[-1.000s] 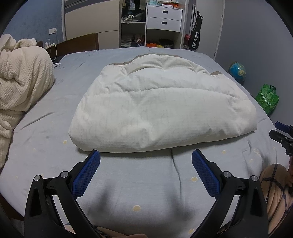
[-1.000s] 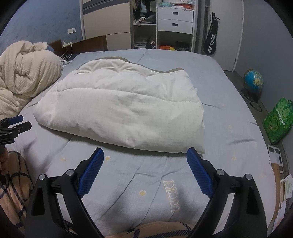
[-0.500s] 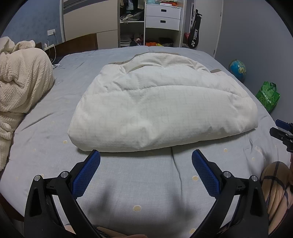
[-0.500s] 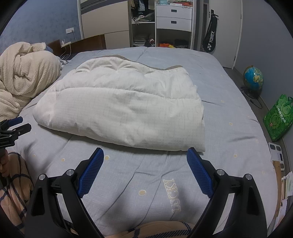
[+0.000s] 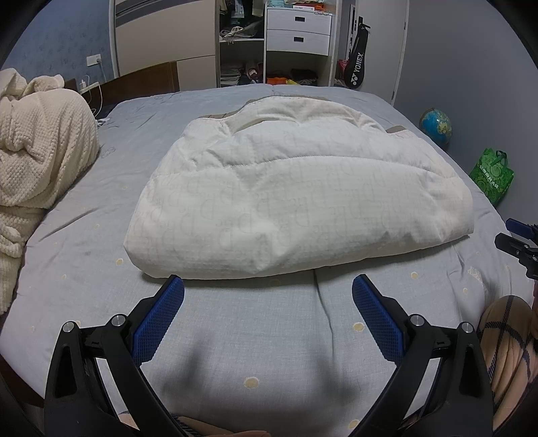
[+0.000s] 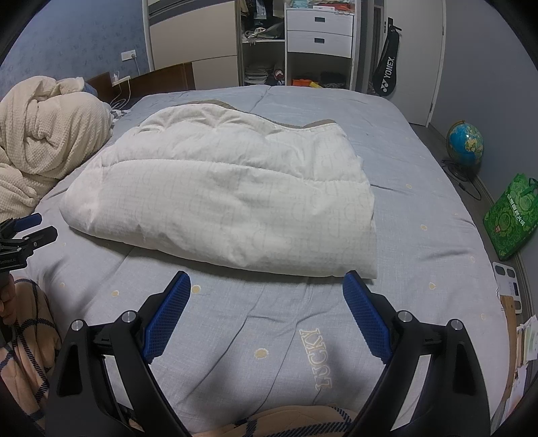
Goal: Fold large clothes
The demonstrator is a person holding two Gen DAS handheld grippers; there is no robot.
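- Comforter [image 5: 296, 201], white and puffy, is the landmark: it lies folded into a thick pad in the middle of the grey bed sheet [image 5: 255, 336], its rounded fold facing the person.
- Nearest to the cameras, the left gripper [image 5: 268, 295] hangs over bare sheet just short of the comforter's near edge, fingers spread wide and holding nothing.
- The right gripper [image 6: 266, 289] sits the same way, short of the comforter's near right corner, jaws wide and empty (the word "LUCKY" on the sheet shows between them).
- A plaid sleeve [image 6: 23, 329] shows low between the two tools, on the near side of the comforter.
- Left of the comforter, well apart from it, a cream waffle-knit blanket [image 5: 37, 148] is heaped in a loose pile.
- Beyond the comforter's far edge stand a wardrobe with white drawers [image 5: 297, 32] and a racket bag [image 5: 356, 65]; off its right side, on the floor, are a globe [image 6: 465, 143] and a green bag [image 6: 511, 218].
- Risk, as I judge it: the pad is thick and slippery-looking, so a pinch that catches only the top layer could peel the fold open.
- Uneven lifting by the two grippers could skew the edges, and the trapped air may make a further fold spring back.
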